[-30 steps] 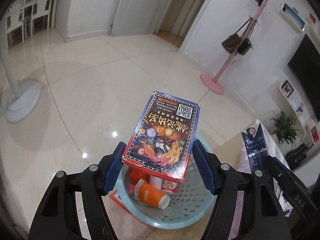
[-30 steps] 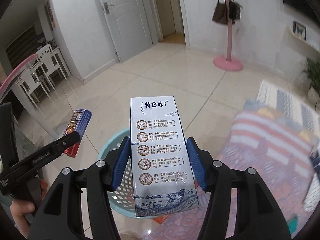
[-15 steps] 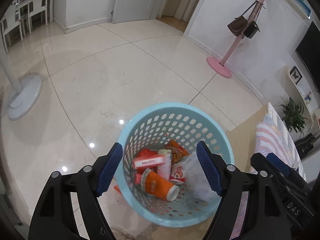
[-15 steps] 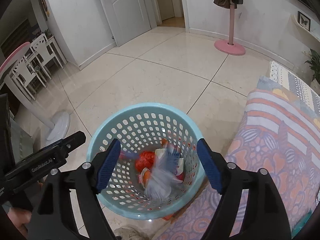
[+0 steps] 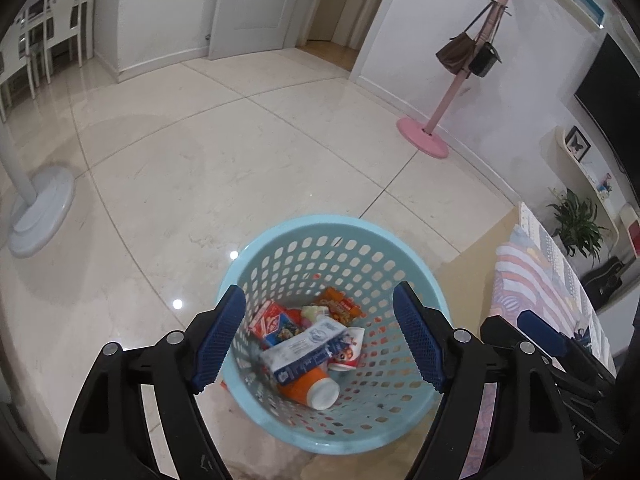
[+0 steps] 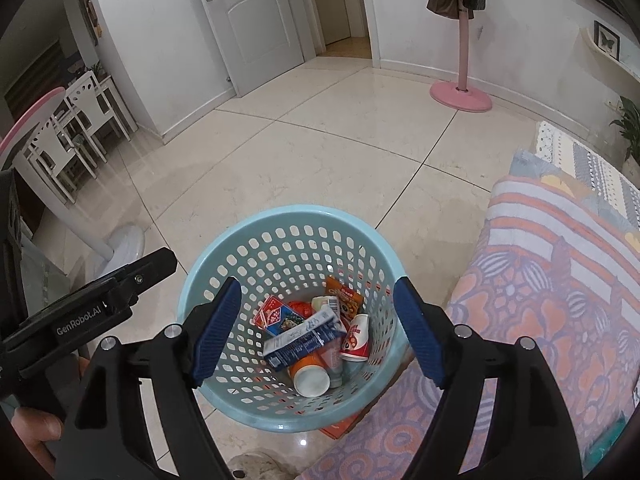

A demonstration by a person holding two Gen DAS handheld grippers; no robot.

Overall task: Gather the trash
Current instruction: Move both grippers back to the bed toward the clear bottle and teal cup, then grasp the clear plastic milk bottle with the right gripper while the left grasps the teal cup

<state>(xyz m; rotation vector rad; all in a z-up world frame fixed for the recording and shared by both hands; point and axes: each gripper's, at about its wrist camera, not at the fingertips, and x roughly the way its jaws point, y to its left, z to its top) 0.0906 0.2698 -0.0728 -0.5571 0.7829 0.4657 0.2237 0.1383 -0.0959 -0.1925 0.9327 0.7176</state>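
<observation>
both the left gripper [image 5: 318, 338] and the right gripper [image 6: 318, 332] hang spread wide and empty directly above the blue basket [image 6: 224, 268], where the milk carton [image 6: 304, 338] lies flat (long axis crosswise) on the other trash.

The milk carton [image 6: 304, 338] hides most of the orange bottle [image 6: 309, 376].
</observation>
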